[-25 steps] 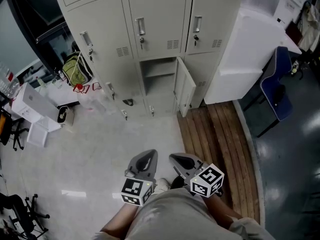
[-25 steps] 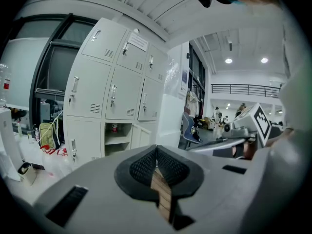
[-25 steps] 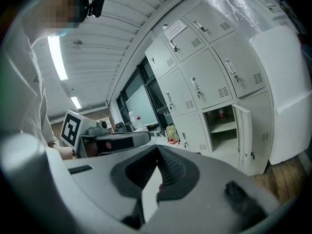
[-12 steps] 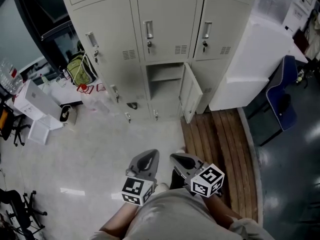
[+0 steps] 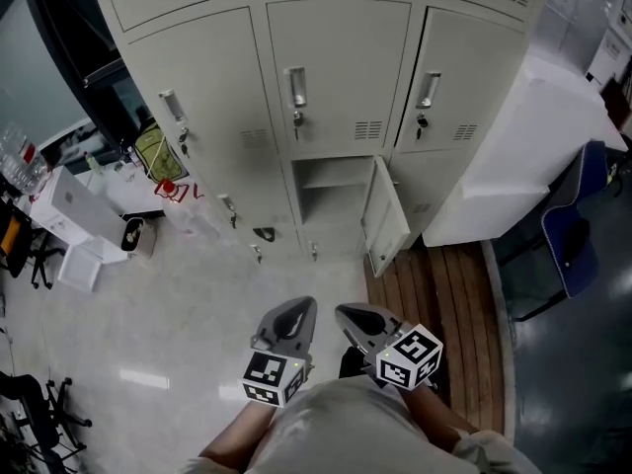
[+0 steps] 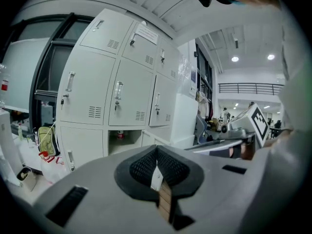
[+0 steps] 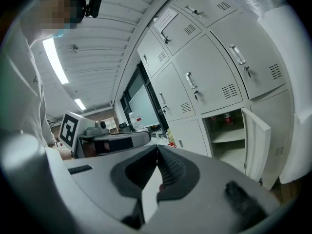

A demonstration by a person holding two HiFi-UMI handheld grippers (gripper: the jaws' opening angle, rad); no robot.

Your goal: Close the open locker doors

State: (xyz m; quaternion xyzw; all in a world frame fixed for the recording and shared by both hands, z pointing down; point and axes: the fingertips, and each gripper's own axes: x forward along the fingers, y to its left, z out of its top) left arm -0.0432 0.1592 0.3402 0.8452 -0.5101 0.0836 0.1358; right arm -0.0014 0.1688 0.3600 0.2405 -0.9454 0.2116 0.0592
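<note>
The left tongs (image 5: pixel 292 314) and the right tongs (image 5: pixel 361 317) are hovering side by side near the person's body, each pair pressed together on nothing. Ahead, in the cream metal locker bank (image 5: pixel 336 57), one lower middle door (image 5: pixel 385 217) is hanging open, swung rightward beside the brown wooden floor planks (image 5: pixel 434 304).

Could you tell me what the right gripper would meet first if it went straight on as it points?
Probably the closed lower locker door left of the open compartment; nothing shows between it and the right gripper, though depth is unclear.
</note>
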